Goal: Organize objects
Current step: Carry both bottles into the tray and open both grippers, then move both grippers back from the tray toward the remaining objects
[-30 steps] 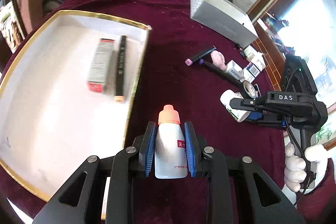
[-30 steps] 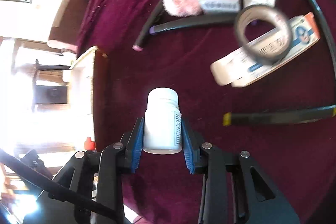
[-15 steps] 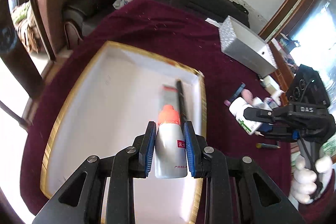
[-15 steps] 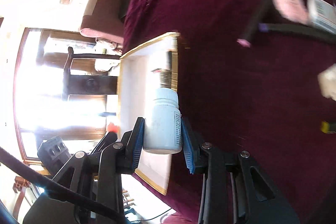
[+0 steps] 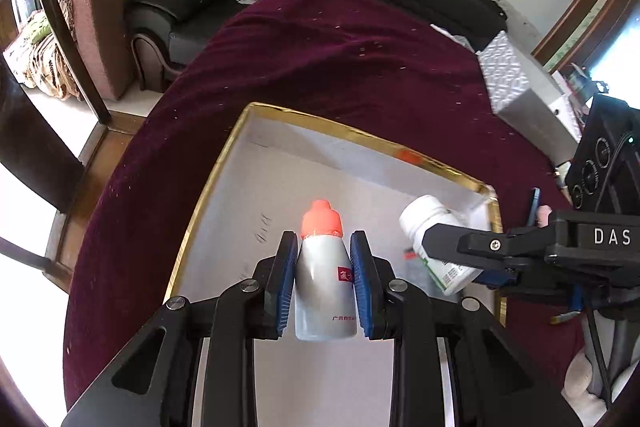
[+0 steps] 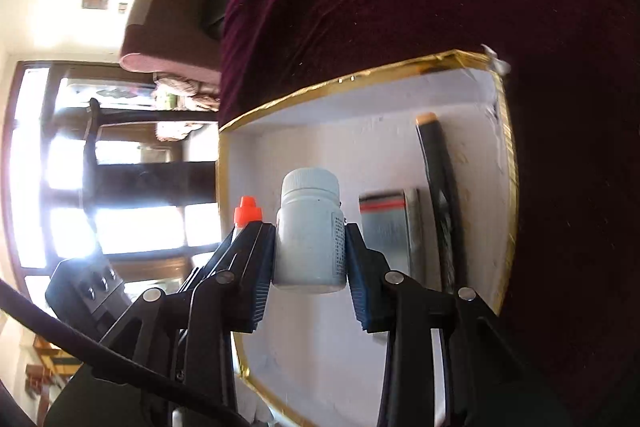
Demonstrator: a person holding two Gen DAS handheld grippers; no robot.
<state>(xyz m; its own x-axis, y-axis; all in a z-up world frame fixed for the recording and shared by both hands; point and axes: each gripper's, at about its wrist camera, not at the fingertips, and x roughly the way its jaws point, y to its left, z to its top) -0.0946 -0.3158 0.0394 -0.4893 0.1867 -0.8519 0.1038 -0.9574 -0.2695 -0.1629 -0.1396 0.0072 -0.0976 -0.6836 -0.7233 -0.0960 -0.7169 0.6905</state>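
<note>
The right claw [image 5: 452, 259] bears white letters "DAS" on its black body. The dropper bottle [image 5: 325, 291] has a small red label with white characters and a line of red characters lower down, too small to read. The white bottle [image 6: 310, 239] carries fine print, unreadable.

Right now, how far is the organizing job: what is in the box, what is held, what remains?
Done: a small carton and a dark pen lie in the gold-rimmed box. In hand: the left hand-held gripper clamps an orange-capped dropper bottle, the right hand-held gripper a white pill bottle, both over the box. Left: setting both down; other loose items are not in view.
</note>
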